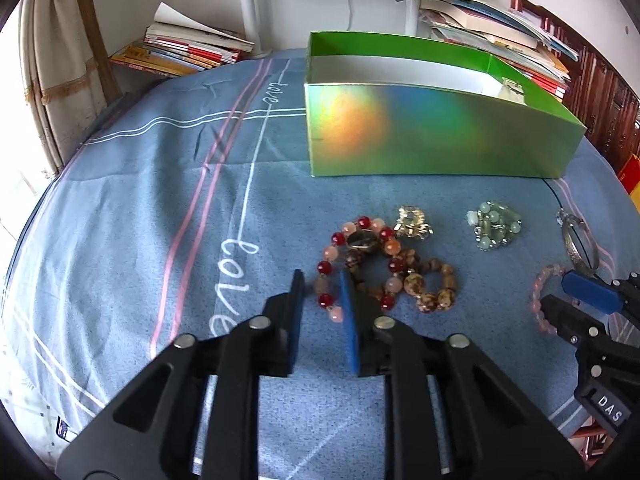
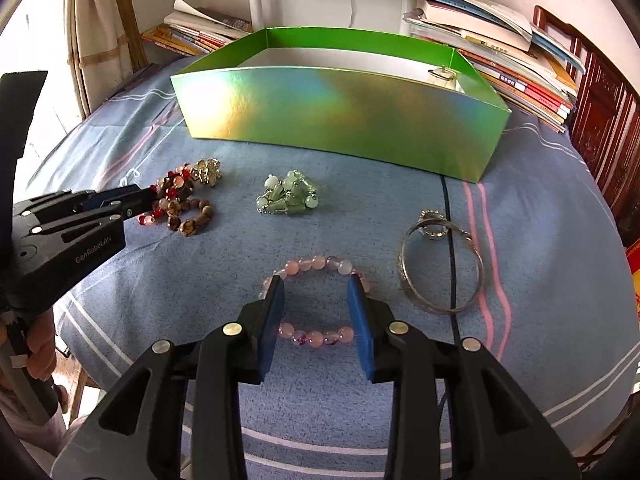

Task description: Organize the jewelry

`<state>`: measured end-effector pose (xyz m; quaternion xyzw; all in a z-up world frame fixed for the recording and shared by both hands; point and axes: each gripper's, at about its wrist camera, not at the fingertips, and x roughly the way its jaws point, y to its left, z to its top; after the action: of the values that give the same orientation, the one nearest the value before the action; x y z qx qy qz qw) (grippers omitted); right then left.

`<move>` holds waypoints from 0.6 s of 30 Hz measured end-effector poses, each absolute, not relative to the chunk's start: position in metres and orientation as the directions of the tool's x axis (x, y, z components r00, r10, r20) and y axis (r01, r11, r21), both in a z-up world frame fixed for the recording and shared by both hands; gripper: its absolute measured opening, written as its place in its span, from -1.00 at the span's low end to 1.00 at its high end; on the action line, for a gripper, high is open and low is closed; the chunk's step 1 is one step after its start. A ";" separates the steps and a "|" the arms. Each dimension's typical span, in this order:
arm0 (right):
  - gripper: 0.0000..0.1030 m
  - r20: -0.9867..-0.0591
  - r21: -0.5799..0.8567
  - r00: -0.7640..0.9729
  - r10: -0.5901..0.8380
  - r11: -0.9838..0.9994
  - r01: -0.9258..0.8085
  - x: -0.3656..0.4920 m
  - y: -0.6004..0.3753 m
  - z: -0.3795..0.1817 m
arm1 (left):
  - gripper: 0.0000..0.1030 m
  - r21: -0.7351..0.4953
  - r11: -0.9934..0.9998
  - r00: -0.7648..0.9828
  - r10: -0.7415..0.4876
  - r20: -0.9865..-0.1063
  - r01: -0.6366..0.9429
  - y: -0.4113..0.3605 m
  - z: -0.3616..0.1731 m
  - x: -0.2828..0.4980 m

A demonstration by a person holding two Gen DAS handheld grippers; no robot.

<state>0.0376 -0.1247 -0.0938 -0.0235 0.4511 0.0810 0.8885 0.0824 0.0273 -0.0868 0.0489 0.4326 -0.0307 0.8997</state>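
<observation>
While both tools hang over the blue bedsheet [image 1: 140, 208], the step in hand looks like picking up bracelets to carry to the green box [image 2: 340, 116], which stands open-topped ahead of both tools.

Left tool [image 1: 322, 284]: its jaws stand a narrow way apart, astride the near side of the red and pink bead bracelet [image 1: 352, 260]. Beads lie between the pads, but I cannot tell whether they press. A brown bead bracelet [image 1: 430, 288] tangles with it just to the right, so a lift may drag both.

Right tool [image 2: 316, 286]: its jaws are partly open and straddle the pink bead bracelet [image 2: 316, 300], gripping nothing; the loop lies flat on the sheet. Next it likely needs to close on one side of the loop.

A silver bangle [image 2: 442, 268] lies just right of this tool, and a green bead cluster [image 2: 290, 196] ahead of it. Between jewelry and box the sheet is bare; the box wall must be cleared from above.
</observation>
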 end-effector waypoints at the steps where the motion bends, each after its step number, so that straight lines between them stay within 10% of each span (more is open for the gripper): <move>1: -0.35 -0.805 0.025 0.582 0.119 0.986 -0.166 0.037 -0.124 -0.094 | -0.44 0.066 0.994 0.624 -0.005 -0.781 0.090 0.029 -0.087 0.083; 10: -0.53 -0.800 0.024 0.585 0.129 0.983 -0.184 0.037 -0.120 -0.095 | -0.38 0.054 0.995 0.621 -0.009 -0.783 0.082 0.034 -0.087 0.084; 18: -0.96 -0.797 0.032 0.581 0.165 0.972 -0.233 0.036 -0.112 -0.095 | -0.83 0.030 0.992 0.620 -0.052 -0.783 0.121 0.027 -0.086 0.082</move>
<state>0.0358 -0.1122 -0.0945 -0.0382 0.4440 0.1120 0.8882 0.0821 0.0274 -0.0864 0.0396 0.4334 -0.0480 0.8991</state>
